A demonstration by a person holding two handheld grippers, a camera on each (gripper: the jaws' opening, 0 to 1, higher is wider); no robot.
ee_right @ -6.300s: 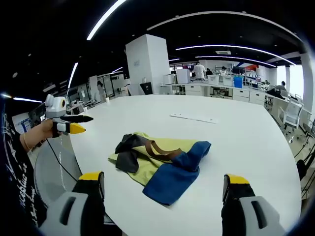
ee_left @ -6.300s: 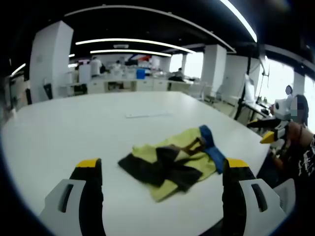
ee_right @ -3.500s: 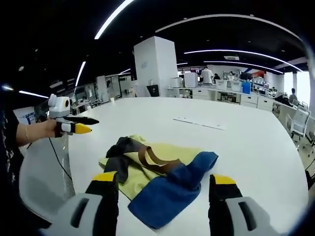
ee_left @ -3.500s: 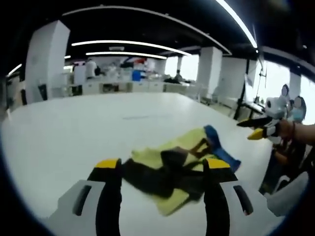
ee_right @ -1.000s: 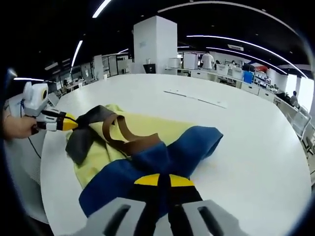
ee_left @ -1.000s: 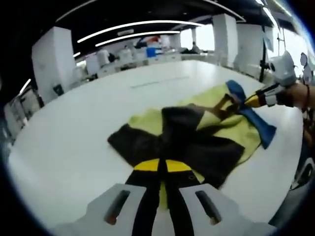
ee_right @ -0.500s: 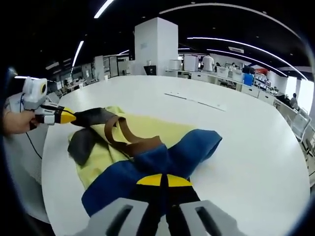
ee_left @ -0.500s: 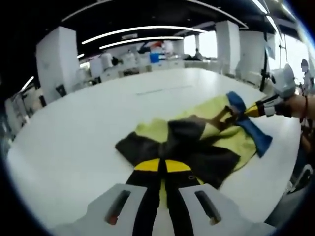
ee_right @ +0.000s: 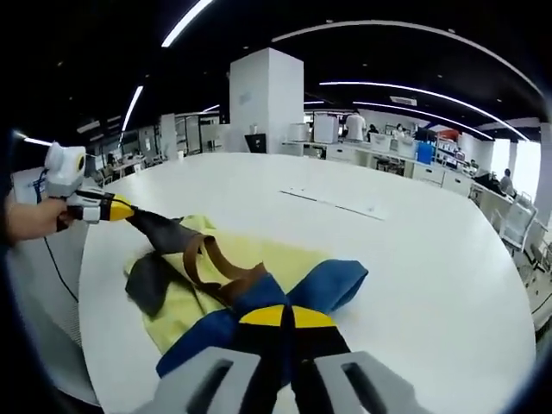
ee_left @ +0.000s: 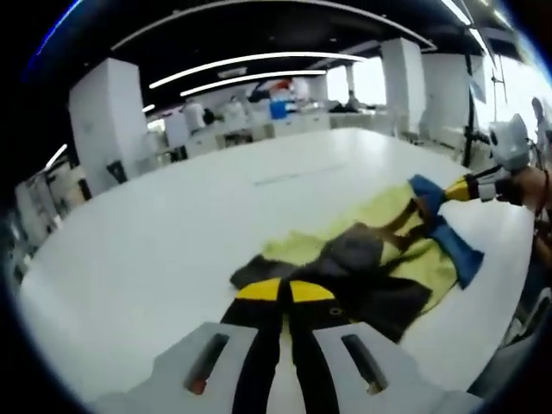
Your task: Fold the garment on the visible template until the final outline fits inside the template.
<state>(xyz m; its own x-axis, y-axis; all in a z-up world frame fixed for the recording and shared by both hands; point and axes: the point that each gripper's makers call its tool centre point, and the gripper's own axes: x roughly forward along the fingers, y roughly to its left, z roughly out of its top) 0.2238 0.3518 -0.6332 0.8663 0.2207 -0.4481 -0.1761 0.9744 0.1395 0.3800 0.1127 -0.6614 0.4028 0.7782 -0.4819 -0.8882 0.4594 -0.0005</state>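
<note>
Left gripper (ee_left: pixel 285 291), left gripper view: jaws closed together, yellow tips pinching the dark part of the garment (ee_left: pixel 362 263) at its near edge. Garment: yellow, dark and blue cloth, crumpled on the white table (ee_left: pixel 155 233), toward its right edge. Right gripper (ee_left: pixel 460 189) (entering from the right, held by a hand) pinches the blue end. Thin pale strip (ee_left: pixel 293 177) lies farther back on the table.

Right gripper (ee_right: pixel 279 316), right gripper view: jaws closed on the garment's (ee_right: pixel 224 285) blue part. Brown band loops across the yellow. Left gripper (ee_right: pixel 121 209), at left, grips a dark corner, raised off the table (ee_right: pixel 431 259).
</note>
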